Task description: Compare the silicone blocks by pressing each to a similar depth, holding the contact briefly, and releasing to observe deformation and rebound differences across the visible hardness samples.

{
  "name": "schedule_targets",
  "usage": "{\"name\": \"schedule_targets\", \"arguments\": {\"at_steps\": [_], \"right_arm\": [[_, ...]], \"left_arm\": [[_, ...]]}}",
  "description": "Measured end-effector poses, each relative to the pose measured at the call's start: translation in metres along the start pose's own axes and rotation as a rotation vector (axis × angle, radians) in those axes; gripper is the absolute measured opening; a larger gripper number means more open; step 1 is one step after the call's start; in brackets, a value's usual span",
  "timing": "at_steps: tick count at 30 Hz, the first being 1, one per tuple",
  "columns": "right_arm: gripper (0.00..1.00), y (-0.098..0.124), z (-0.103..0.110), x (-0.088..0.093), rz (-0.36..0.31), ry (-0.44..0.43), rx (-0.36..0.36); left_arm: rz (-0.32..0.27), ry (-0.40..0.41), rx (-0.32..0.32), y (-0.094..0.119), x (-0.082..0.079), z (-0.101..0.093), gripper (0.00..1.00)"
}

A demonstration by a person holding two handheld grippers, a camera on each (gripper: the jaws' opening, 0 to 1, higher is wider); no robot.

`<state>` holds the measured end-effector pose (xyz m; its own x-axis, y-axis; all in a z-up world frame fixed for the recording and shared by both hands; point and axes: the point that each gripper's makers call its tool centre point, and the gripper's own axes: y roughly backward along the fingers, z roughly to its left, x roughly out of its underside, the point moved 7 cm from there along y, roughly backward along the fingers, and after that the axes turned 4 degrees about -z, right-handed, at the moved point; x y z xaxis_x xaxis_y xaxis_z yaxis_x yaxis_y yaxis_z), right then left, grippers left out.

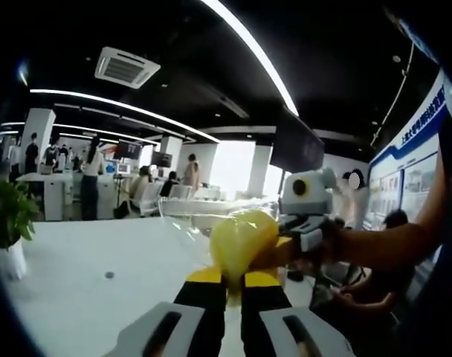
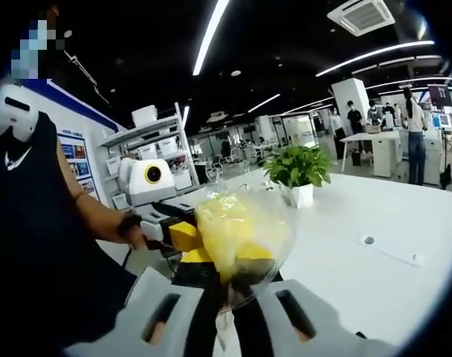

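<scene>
Left gripper raised above a white table, jaws pressed together on the lower edge of a yellow silicone block wrapped in a clear plastic bag, the block sitting just past the black and yellow jaw tips. Opposite, reaching in from the right of the left gripper view, the right gripper gripped by a hand on a bare forearm, its jaw end touching the far side of the same block.

In the right gripper view, right gripper pinching the crinkled clear plastic bag with the yellow silicone block inside, held over the near edge of the white table. Left gripper meeting the block from the left, held by a hand of a person in a dark top.

On the table farther back, a potted green plant in a white pot, also visible at the left edge of the left gripper view. White shelving with bins behind; people standing at distant desks under long ceiling strip lights
</scene>
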<state>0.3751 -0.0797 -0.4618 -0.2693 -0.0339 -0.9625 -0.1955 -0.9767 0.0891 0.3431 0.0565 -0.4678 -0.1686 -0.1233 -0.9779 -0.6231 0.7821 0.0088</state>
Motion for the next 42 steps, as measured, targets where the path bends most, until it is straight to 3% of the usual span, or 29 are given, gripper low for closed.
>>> {"name": "schedule_targets", "arguments": {"at_steps": [4,5,6,14,16,17,26,33,36,38,42], "right_arm": [[0.00,0.002,0.001,0.001,0.004,-0.007,0.006],[0.00,0.002,0.003,0.002,0.003,-0.050,0.016],[0.00,0.002,0.003,0.002,0.001,-0.006,0.009],[0.00,0.004,0.011,-0.001,0.002,0.017,0.005],[0.02,0.004,0.011,-0.002,0.011,-0.035,0.003],[0.02,0.004,0.010,-0.002,0.009,0.037,0.015],[0.08,-0.001,0.007,-0.005,0.004,-0.002,0.004],[0.14,0.002,0.004,-0.011,-0.051,0.067,0.016],[0.22,0.006,0.001,-0.012,-0.064,0.063,0.033],[0.33,0.009,0.001,-0.014,-0.084,0.065,0.049],[0.67,0.018,-0.007,-0.017,-0.122,0.105,0.123]], "left_arm": [[0.005,0.014,-0.004,0.001,0.001,-0.004,0.02],[0.007,0.020,-0.005,0.001,0.001,-0.004,0.01],[0.006,0.023,-0.005,0.002,0.001,-0.005,0.01],[-0.012,0.032,-0.003,0.007,-0.001,-0.012,0.00],[-0.019,0.056,0.002,0.007,-0.001,-0.012,0.00],[-0.020,0.068,-0.007,0.006,-0.001,-0.011,0.00],[-0.024,0.081,-0.012,0.008,-0.005,-0.010,0.00],[-0.033,0.119,-0.013,0.005,-0.010,-0.006,0.00],[-0.032,0.121,0.001,0.000,-0.013,-0.009,0.00],[-0.031,0.123,0.006,-0.003,-0.013,-0.010,0.00],[-0.007,0.130,0.023,-0.011,-0.009,-0.013,0.00]]}}
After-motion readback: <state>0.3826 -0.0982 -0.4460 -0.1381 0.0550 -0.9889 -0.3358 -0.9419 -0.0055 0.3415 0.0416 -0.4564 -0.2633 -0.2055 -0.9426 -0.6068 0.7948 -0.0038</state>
